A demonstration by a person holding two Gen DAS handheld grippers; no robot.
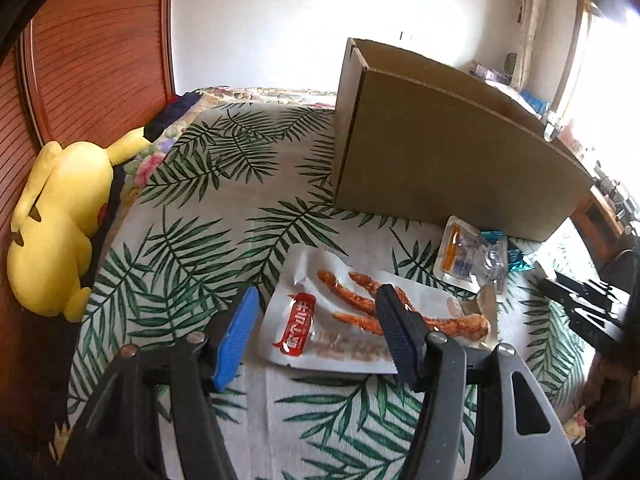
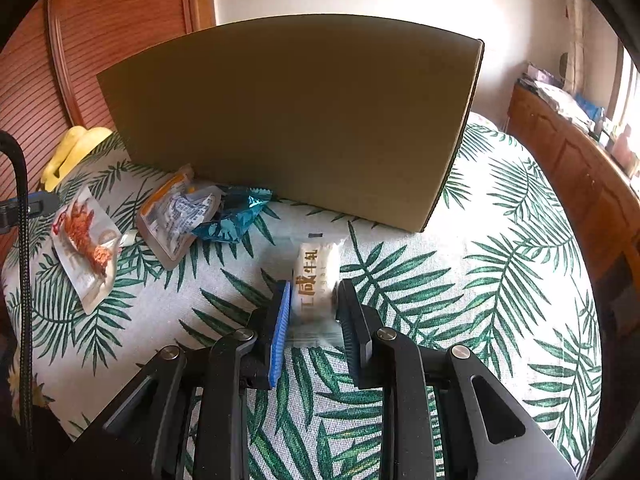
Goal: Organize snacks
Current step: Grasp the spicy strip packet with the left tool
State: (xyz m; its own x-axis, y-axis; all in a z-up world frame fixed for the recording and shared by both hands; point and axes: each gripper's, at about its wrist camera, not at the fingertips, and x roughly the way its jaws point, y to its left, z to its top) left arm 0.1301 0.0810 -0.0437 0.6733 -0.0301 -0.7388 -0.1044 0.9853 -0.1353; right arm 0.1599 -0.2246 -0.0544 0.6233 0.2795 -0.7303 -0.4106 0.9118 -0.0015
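Bed with a palm-leaf cover (image 2: pixel 500 280)

On it: cardboard box (image 2: pixel 296 120), chicken-feet pack (image 1: pixel 360 320), clear sachet (image 2: pixel 176 216), teal wrapper (image 2: pixel 232 220), yellow plush (image 1: pixel 60 220).

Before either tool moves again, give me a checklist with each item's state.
1. Right tool shut on the white nougat packet: ok.
2. Left tool open over the chicken-feet pouch: ok.
3. Pouch gripped by left tool: not ok.
4. Cardboard box upright within reach: ok.
5. Box open on top: ok, rim visible from the left wrist.
6. Room inside the box: cannot tell.
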